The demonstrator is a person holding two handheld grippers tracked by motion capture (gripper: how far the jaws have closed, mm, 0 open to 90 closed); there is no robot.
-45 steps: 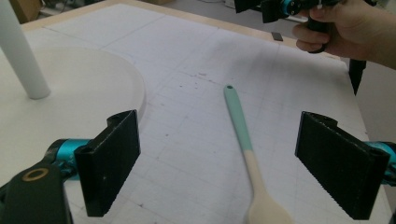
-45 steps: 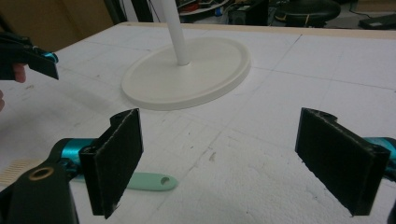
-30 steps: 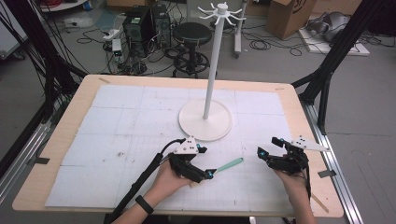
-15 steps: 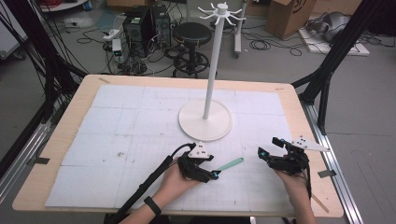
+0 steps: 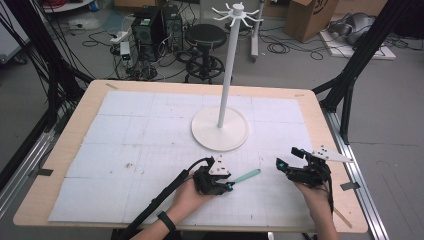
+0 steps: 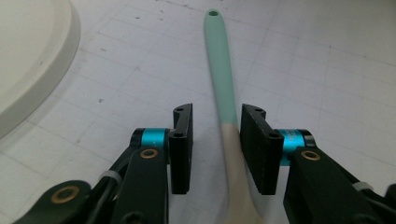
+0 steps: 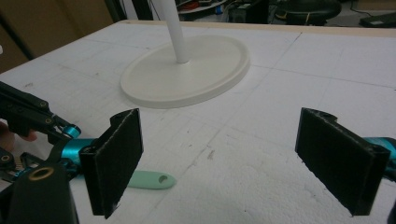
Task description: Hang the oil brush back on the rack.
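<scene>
On the near part of the bench:
Spatula: the mint-and-cream spatula [image 5: 246, 176] lies flat on the white mat, its mint handle end with the hanging hole pointing far and right, just near of the stand's base.
Left claw: your left claw [image 6: 215, 140] straddles the handle where mint meets cream. The jaws stand narrow, one on each side; the right jaw looks to be against the handle, while a slim gap shows at the left jaw, so you do not yet have a firm grip.
Right claw: your right claw [image 7: 233, 158] hovers to the right of the spatula, jaws wide apart, with nothing between them.
Stand: the white hook stand [image 5: 220, 127] sits at the middle of the bench, its hooks at the top bare.
Done so far: I judge the reach and alignment finished, since the handle is centred between the left jaws.
Left to do: you probably need to close on the handle, lift it, and, if the hole is meant for a hook, carry it up to the stand.
</scene>
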